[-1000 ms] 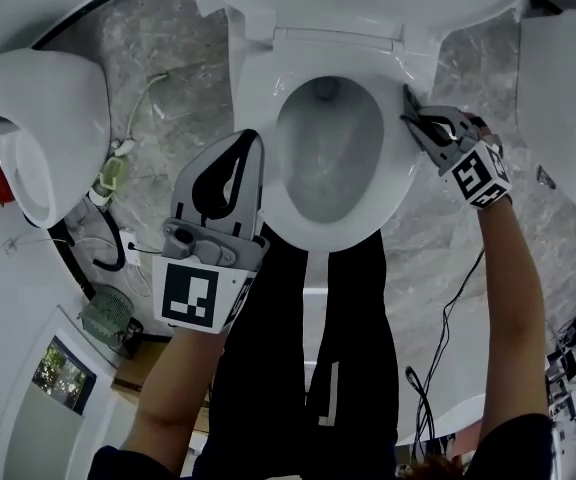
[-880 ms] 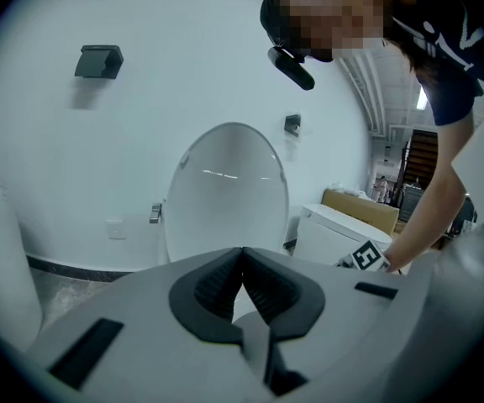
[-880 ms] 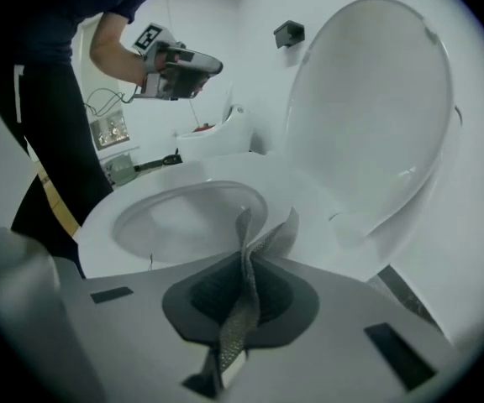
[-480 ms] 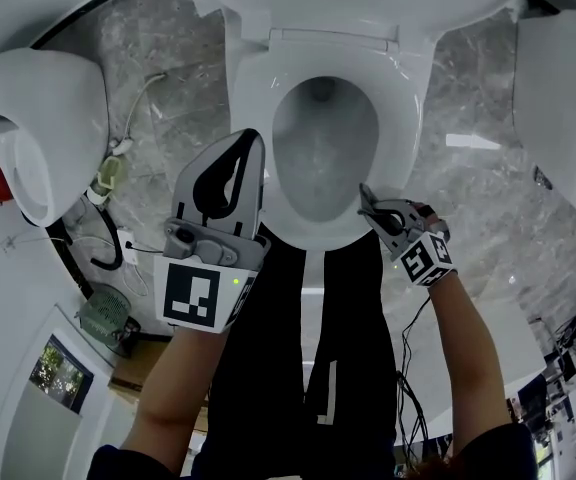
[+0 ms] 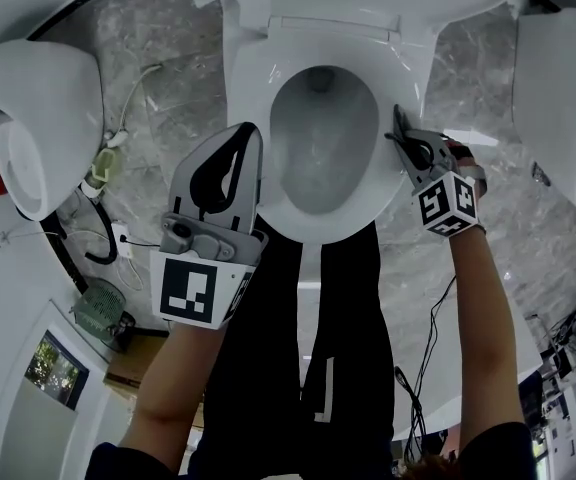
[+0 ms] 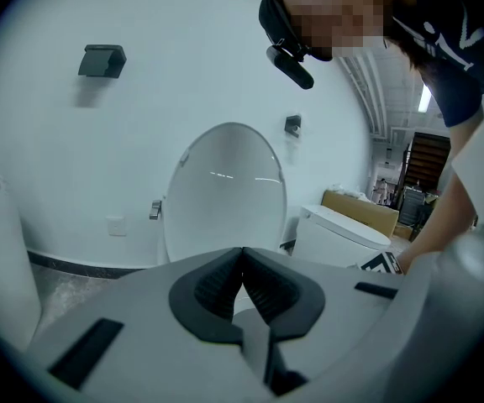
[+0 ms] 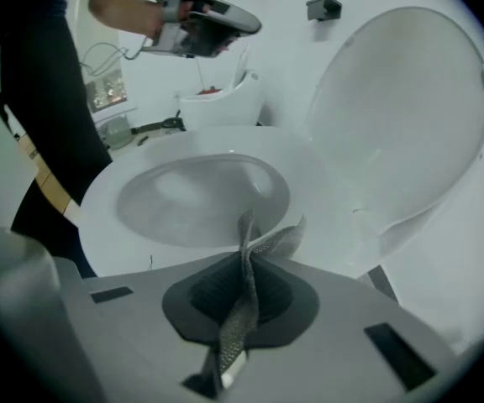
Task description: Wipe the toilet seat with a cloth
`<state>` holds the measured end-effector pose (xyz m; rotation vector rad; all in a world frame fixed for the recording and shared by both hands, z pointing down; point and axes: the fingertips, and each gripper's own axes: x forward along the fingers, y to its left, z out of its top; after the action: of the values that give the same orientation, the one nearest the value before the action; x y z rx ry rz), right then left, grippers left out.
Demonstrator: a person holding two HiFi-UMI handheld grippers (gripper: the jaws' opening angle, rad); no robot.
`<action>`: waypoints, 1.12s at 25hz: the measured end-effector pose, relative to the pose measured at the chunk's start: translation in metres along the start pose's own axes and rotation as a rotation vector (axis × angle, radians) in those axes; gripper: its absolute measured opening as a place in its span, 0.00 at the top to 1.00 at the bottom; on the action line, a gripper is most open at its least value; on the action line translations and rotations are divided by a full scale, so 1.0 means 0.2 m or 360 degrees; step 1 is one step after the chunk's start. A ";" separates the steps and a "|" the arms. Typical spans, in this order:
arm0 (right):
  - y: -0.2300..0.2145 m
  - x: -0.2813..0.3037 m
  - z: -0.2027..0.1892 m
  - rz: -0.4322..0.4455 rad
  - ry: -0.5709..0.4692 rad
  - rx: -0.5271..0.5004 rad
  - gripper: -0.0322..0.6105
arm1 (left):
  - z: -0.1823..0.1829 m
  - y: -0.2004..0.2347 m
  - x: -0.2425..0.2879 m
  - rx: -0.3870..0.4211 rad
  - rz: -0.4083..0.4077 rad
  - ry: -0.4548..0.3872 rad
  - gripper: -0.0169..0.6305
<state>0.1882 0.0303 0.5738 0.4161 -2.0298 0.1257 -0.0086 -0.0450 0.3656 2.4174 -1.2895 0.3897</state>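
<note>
Right hand-held gripper [image 5: 399,128] clamps a thin grey mesh cloth [image 7: 244,296] at the white oval toilet seat [image 5: 252,118]'s right rim for wiping; left hand-held gripper [image 5: 251,136], closed and empty, is held clear.

Floor [image 5: 163,78]: grey veined marble, visible at 11 and 2 o'clock in head view. Cables [image 5: 98,243] on floor at 8 o'clock. White sanitary unit [image 5: 38,118] at 9 o'clock, second white unit [image 5: 558,78] at 3 o'clock.
Wall [image 6: 49,149]: plain white, dark skirting strip [image 6: 82,264] at base. Left gripper view: black wall bracket [image 6: 102,60] at 10 o'clock, socket plate [image 6: 116,225] at 8 o'clock, cardboard box [image 6: 368,211] at 3 o'clock, ceiling strip light [image 6: 425,99] at 2 o'clock.
</note>
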 end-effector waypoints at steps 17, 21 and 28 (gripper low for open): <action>1.02 0.05 0.21 0.0538 0.0267 0.0260 0.91 | 0.02 0.08 -0.13 -0.0055 0.0063 -0.0044 0.95; 0.60 0.13 0.09 0.0387 0.0362 0.0099 0.91 | 0.00 0.11 -0.17 -0.0059 0.0086 -0.0044 0.95; -0.05 0.25 0.12 0.0148 0.0507 -0.0118 0.91 | -0.01 0.11 -0.20 -0.0125 0.0149 -0.0056 0.95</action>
<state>0.1499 0.0031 0.6051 0.2380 -1.7337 0.1622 -0.0485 -0.0258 0.3555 2.3152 -1.4099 0.3172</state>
